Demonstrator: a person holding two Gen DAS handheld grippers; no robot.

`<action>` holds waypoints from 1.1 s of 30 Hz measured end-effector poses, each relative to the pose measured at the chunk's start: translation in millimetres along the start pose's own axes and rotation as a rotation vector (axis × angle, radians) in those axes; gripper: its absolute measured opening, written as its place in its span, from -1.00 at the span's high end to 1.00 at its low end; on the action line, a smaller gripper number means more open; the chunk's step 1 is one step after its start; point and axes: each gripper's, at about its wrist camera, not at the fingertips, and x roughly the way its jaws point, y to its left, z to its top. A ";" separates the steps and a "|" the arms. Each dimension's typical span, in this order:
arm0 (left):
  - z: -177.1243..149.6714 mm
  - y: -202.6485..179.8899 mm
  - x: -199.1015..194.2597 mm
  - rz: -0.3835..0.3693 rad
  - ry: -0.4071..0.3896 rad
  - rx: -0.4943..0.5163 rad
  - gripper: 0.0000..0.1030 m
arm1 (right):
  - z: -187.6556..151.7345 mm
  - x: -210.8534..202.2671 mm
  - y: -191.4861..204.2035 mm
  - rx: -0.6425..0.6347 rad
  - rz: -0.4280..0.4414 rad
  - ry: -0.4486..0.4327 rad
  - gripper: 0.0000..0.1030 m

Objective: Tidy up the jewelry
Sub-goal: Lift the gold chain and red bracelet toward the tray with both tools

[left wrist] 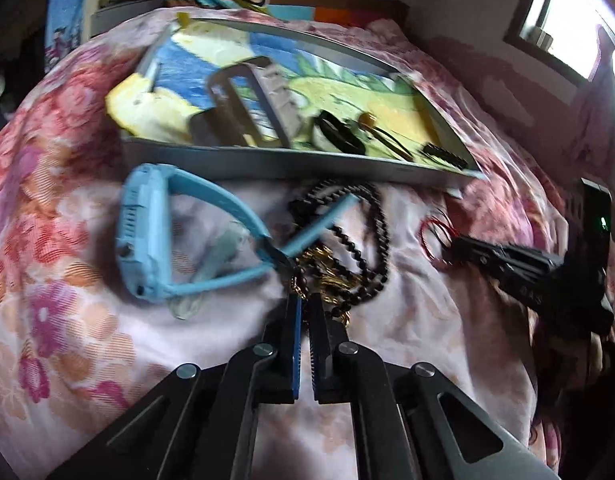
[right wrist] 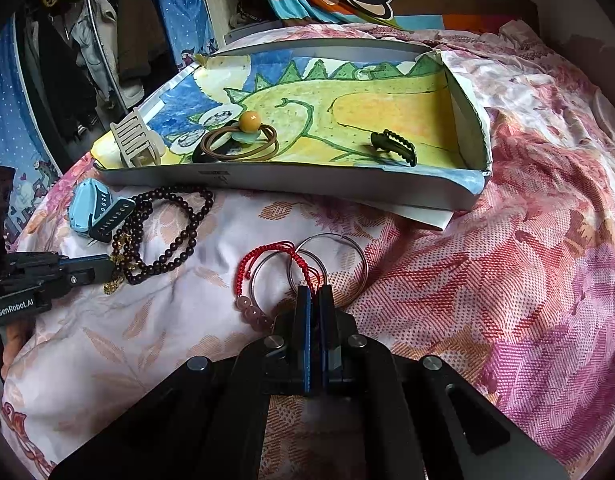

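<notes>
Now we hold both tongs low over the bed, in front of the box lined with a dinosaur drawing. Our left tongs are pressed nearly together at the gold chain tangled with the dark beads; whether they actually grip it we cannot tell. Just to the left lies the blue watch, its strap crossing over the beads. Our right tongs are pressed together on the red cord, which is bunched with the silver rings and pink beads on the quilt. Inside the box sit a beige claw clip at the left end, a brown hair tie with a yellow ball, and a dark clip toward the right. From the right view, the beads and watch lie well left of the cord, near the box's front wall.
</notes>
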 end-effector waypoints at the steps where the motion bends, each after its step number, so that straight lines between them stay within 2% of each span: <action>1: -0.2 -2.2 -0.8 0.005 -0.001 0.008 0.93 | 0.1 -1.6 0.0 0.001 0.009 -0.006 0.93; 7: -6.4 -12.9 -9.1 -0.046 0.014 0.009 0.93 | -1.8 -16.3 -1.1 0.044 0.069 -0.027 0.93; 15: -18.8 -44.9 -31.4 -0.097 -0.003 0.081 0.94 | -14.6 -45.6 10.7 0.030 0.098 -0.042 0.93; 21: -21.6 -58.1 -42.2 -0.192 -0.009 0.076 0.94 | -16.5 -66.1 18.4 0.000 0.107 -0.083 0.93; 27: -16.6 -70.4 -66.3 -0.262 -0.102 0.076 0.94 | -12.6 -77.1 17.9 0.010 0.141 -0.139 0.93; 33: -1.3 -80.3 -88.9 -0.274 -0.219 0.073 0.94 | -4.5 -93.9 9.2 0.032 0.167 -0.214 0.93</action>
